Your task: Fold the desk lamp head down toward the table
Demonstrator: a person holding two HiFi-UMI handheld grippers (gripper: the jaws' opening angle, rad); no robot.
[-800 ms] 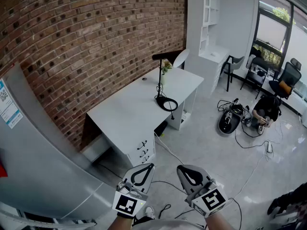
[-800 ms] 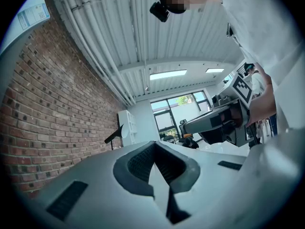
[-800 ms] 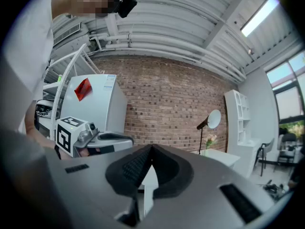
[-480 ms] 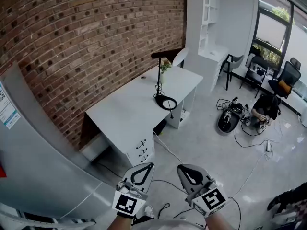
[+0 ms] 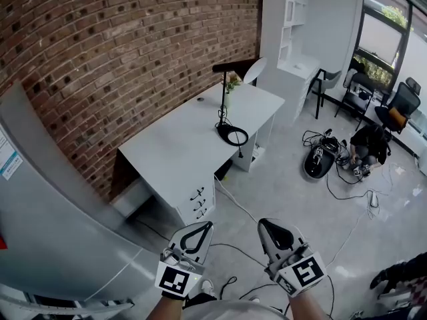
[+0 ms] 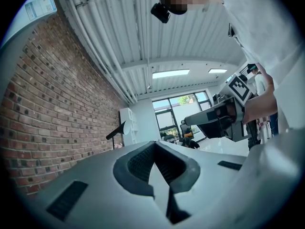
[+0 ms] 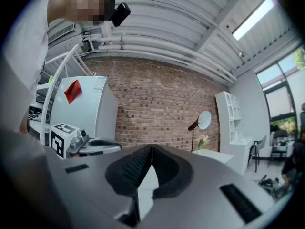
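A brick wall [image 5: 133,52] backs a white desk [image 5: 175,151]. The lamp [image 5: 223,102] stands upright on the desk, towards its far end. Its ring base lies at the desk's front edge and its head [image 5: 233,66] is level on top of the pole. The left gripper [image 5: 205,227] and right gripper [image 5: 267,223] are held side by side over the floor, well short of the desk. Each has its fingers closed together on nothing.
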